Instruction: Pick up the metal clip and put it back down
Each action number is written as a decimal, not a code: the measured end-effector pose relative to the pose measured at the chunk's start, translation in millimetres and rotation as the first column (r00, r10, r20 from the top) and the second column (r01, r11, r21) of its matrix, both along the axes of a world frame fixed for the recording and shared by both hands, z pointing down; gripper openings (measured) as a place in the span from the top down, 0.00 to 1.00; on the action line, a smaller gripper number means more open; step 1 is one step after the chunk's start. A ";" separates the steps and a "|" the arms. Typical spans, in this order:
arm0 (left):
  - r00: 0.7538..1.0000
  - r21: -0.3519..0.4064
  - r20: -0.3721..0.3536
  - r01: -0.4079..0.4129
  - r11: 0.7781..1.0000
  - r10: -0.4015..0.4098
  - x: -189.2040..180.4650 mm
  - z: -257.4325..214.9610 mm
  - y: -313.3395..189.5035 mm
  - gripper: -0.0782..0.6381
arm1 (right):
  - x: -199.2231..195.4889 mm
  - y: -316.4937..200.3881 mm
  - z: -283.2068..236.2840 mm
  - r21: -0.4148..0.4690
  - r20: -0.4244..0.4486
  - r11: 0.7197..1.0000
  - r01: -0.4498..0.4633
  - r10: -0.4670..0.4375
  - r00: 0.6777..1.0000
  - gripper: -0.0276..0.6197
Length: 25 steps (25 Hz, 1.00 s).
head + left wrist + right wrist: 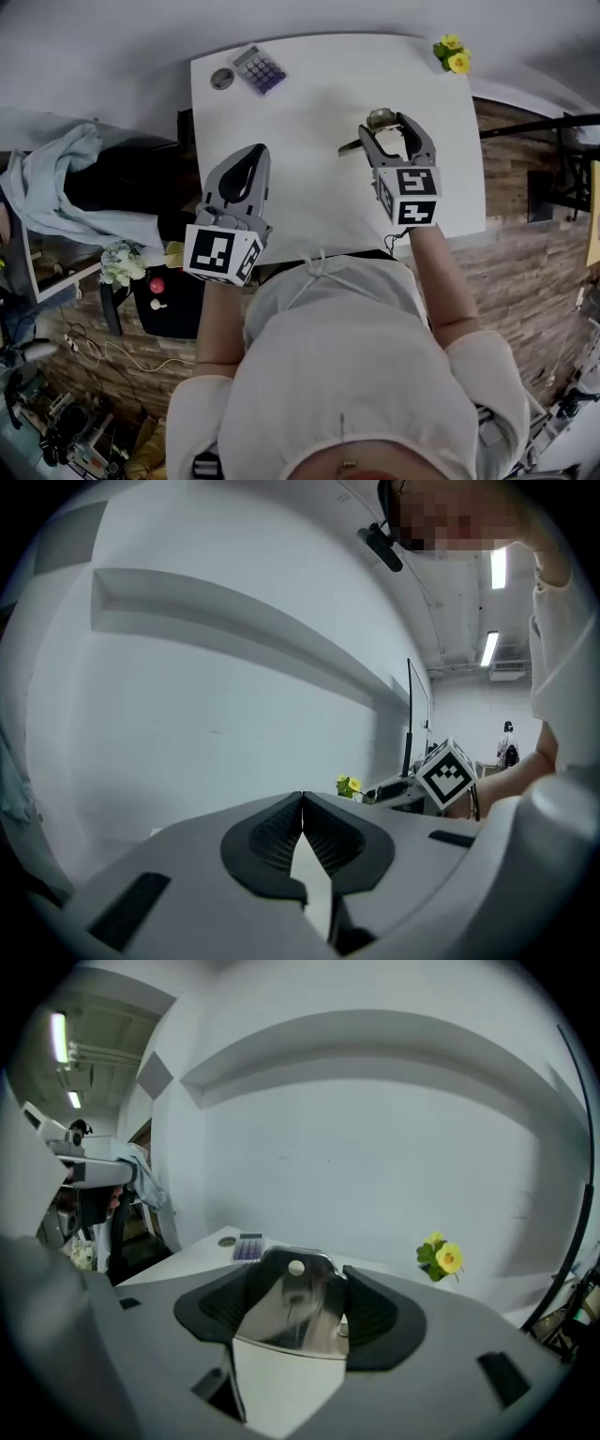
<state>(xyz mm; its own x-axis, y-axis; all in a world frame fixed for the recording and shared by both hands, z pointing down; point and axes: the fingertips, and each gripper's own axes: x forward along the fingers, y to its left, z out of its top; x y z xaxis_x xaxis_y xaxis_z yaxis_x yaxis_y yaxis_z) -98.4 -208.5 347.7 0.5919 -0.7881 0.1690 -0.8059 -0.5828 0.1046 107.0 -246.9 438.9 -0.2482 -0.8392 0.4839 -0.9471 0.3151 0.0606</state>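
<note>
From where I stand, the metal clip (378,116) is already in the right gripper (388,129). Its jaws are clamped on the clip's shiny body, one pad on each flat side, as the right gripper view (295,1302) shows plainly. Taking the calculator (259,68) as the marker, the clip hangs to the right of it and nearer the person. It looks to be lifted clear of the white table (319,84), not resting on it.

What matters for setting it down is that the bare tabletop lies straight beneath the clip, with nothing in the way on that side of the calculator. The clip's long axis seems to run along the jaws, its holed end pointing away from the person. A thin lever pokes out sideways, back toward the calculator's side. That lever will likely touch the table first if the gripper goes down tilted.

The right hand is the nearer one, since it holds the clip. The left gripper (255,155) hovers below the calculator, closer to the person. Its jaws are pressed together with nothing between them (302,803).

By my count:
- one clip
- two grippers
- one calculator
- one small round disc (222,78), just left of the calculator
- one yellow flower (453,54), far to the calculator's right, at the table's corner
</note>
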 end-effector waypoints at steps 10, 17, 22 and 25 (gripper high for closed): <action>0.999 0.086 0.022 0.034 0.996 -0.036 -12.9 -42.5 6.1 0.87 | 5.5 32.2 -106.2 0.291 0.000 0.957 0.025 -0.026 1.000 0.48; 0.998 0.119 0.042 0.030 0.992 -0.035 -11.0 -57.6 15.8 0.87 | 10.8 60.8 -134.9 0.389 0.008 0.921 0.024 -0.030 1.000 0.48; 0.998 0.125 0.041 0.033 0.992 -0.039 -6.6 -61.6 19.2 0.87 | 16.2 65.5 -136.4 0.393 0.027 0.920 0.013 -0.025 0.999 0.48; 0.999 0.123 0.039 0.032 0.992 -0.037 -3.2 -60.3 19.3 0.87 | 15.7 63.6 -131.3 0.378 0.031 0.926 0.016 -0.030 0.999 0.48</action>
<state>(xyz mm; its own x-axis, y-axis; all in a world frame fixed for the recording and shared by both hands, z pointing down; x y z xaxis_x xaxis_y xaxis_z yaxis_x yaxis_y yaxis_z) -101.5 -189.2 287.5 0.5584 -0.8242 0.0941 -0.8279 -0.5608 0.0006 122.7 -183.3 307.5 -0.2805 -0.9519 0.1232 -0.9438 0.2969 0.1453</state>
